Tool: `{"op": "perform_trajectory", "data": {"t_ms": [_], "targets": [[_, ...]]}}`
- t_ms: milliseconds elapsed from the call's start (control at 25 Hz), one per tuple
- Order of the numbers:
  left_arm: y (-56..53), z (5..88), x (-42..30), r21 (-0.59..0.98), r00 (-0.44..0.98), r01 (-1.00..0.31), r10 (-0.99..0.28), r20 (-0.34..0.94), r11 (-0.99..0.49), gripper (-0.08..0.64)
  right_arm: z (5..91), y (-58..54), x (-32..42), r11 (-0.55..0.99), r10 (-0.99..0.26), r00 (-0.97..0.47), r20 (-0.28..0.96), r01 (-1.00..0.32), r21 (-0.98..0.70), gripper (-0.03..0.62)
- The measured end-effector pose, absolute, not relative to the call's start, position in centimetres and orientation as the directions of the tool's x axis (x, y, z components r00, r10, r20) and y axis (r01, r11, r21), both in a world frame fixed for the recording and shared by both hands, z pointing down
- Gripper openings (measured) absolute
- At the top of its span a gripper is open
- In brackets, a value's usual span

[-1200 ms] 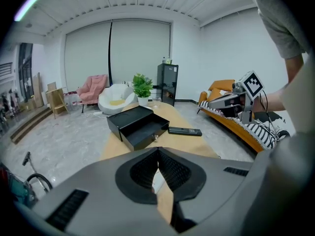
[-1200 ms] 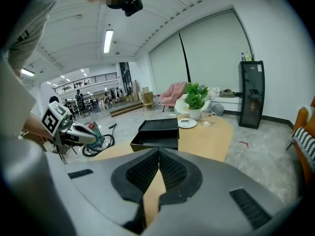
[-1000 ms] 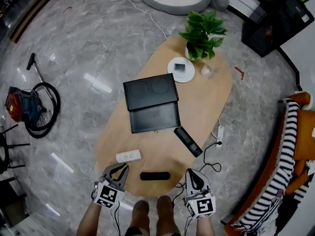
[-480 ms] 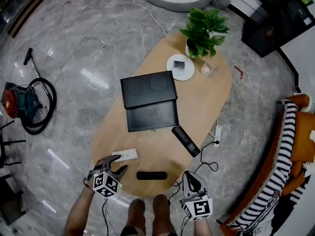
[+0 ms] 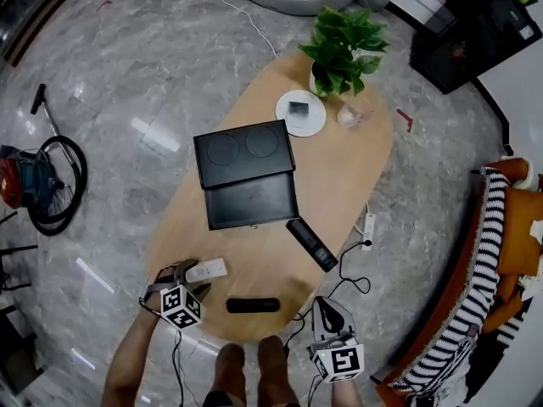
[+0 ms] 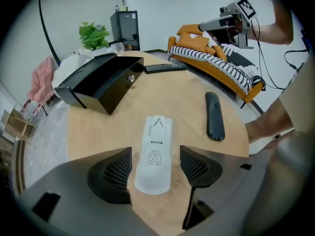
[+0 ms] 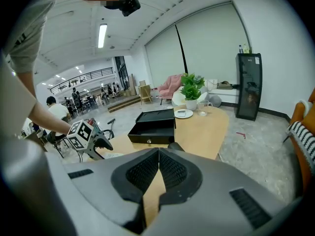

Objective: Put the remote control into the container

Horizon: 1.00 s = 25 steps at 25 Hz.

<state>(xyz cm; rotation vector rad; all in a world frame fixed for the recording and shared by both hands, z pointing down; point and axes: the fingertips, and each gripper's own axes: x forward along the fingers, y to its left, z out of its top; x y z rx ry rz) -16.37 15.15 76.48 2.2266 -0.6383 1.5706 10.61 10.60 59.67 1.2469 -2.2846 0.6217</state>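
A white remote (image 5: pixel 207 270) lies near the front left edge of the oval wooden table (image 5: pixel 339 168). My left gripper (image 5: pixel 188 276) points steeply down over it. Its jaws have just been opening and now stand wide. In the left gripper view the white remote (image 6: pixel 155 151) lies lengthwise between the two pads without touching either, and my left gripper (image 6: pixel 155 156) is open. The container, a black box (image 5: pixel 251 200) with its lid folded back, sits mid-table. My right gripper (image 5: pixel 327 307) hangs off the table's front edge, shut and empty; the right gripper view shows my right gripper (image 7: pixel 158 162) with pads together.
A short black remote (image 5: pixel 252 305) lies near the front edge and a long black remote (image 5: pixel 310 244) lies right of the box. At the far end stand a white plate (image 5: pixel 299 113), a glass (image 5: pixel 353 115) and a potted plant (image 5: pixel 341 47). A cable (image 5: pixel 352 253) hangs off the right edge.
My left gripper has dropped down toward the table, tilted steeper and opened its jaws around the white remote. The right gripper has stayed where it was.
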Motion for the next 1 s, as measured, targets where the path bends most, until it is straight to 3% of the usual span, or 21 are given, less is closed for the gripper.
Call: {"op": "perform_trajectory", "data": {"t_ms": [480,560,1000], "targets": [[15.5,78.7,-16.8,0.03,0.204,-0.508,-0.086,0.975,-0.861,0.287,60.9,10.2,11.7,0.464,-0.649,-0.471,0.597,-0.868,-0.179,0.012],[15.3,78.8,-17.0,0.024,0.192,-0.506,-0.086,0.978,-0.862,0.248,60.8,10.2,11.7,0.462,-0.649,-0.472,0.597,-0.868,-0.183,0.012],[15.2,78.7,-16.9,0.022,0.223,-0.501,-0.104,0.969,-0.865,0.242,61.1,10.1,12.3,0.462,-0.647,-0.474,0.598,-0.867,-0.187,0.012]]}}
